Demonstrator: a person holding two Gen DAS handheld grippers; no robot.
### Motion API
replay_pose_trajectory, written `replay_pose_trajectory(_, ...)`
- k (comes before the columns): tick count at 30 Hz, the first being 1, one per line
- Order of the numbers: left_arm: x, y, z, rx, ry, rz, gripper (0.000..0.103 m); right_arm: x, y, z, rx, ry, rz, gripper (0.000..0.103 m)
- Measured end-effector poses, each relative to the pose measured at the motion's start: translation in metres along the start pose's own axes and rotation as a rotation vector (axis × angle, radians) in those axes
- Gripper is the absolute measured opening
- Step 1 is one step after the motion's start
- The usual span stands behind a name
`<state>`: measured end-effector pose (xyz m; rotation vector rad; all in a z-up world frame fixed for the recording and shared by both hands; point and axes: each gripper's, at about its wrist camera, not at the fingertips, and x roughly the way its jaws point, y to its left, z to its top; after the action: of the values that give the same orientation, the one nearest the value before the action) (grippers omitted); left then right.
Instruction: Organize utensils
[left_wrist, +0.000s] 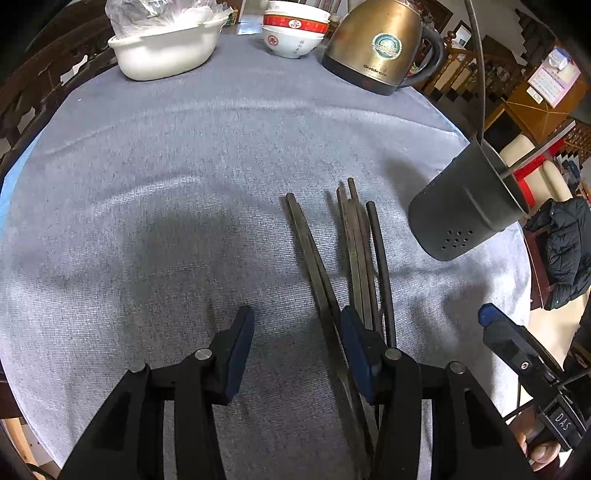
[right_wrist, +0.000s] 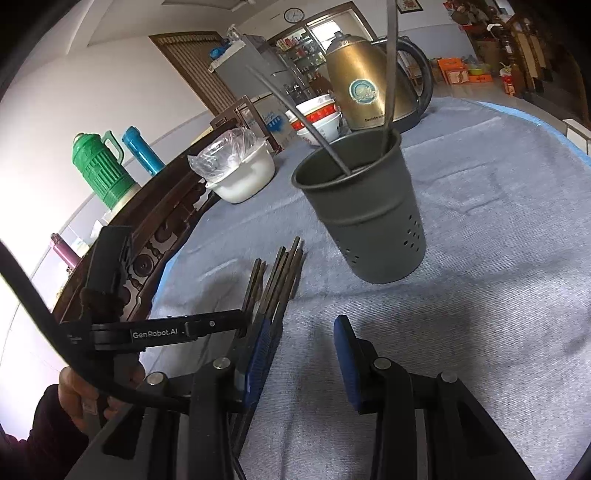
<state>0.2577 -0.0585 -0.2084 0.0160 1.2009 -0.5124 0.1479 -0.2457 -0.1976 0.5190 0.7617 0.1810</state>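
Several dark chopsticks (left_wrist: 360, 254) lie in a loose bundle on the grey cloth; they also show in the right wrist view (right_wrist: 280, 280). A dark perforated holder cup (left_wrist: 465, 206) stands right of them with two chopsticks (right_wrist: 389, 74) in it; the cup fills the middle of the right wrist view (right_wrist: 365, 218). My left gripper (left_wrist: 297, 321) is open and empty, its right finger lying over the near ends of the chopsticks. My right gripper (right_wrist: 301, 332) is open and empty, low over the cloth just right of the bundle; it also shows in the left wrist view (left_wrist: 513, 343).
A brass electric kettle (left_wrist: 376, 44), stacked red-and-white bowls (left_wrist: 295, 29) and a white dish with a plastic bag (left_wrist: 166, 48) stand at the table's far side. A carved wooden chair back (right_wrist: 159, 229) runs along the left edge. The grey cloth (left_wrist: 166, 184) covers the round table.
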Motion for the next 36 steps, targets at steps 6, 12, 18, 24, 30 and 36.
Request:
replay_pose_trajectory(6, -0.002, 0.005, -0.003, 0.013, 0.007, 0.02, 0.049, 0.006, 0.003, -0.001, -0.005, 0.024, -0.004, 0.039)
replay_pose_trajectory(12, -0.004, 0.006, -0.007, 0.033, 0.017, 0.051, 0.049, 0.015, 0.009, 0.0, -0.016, 0.047, -0.016, 0.039)
replay_pose_trajectory(18, -0.012, 0.02, -0.012, 0.03, 0.035, 0.072, 0.049, 0.03, 0.019, 0.008, -0.051, 0.059, -0.033, 0.039)
replay_pose_trajectory(24, -0.027, 0.033, 0.004, 0.01, -0.001, 0.053, 0.049, 0.057, 0.036, 0.018, -0.097, 0.077, -0.076, 0.032)
replay_pose_trajectory(30, -0.019, 0.041, 0.03, -0.024, 0.016, 0.044, 0.049, 0.082, 0.039, 0.027, -0.063, 0.089, -0.151, 0.016)
replay_pose_trajectory(36, -0.001, 0.045, 0.045, -0.069, 0.063, 0.029, 0.039, 0.095, 0.036, 0.036, -0.015, 0.105, -0.188, 0.015)
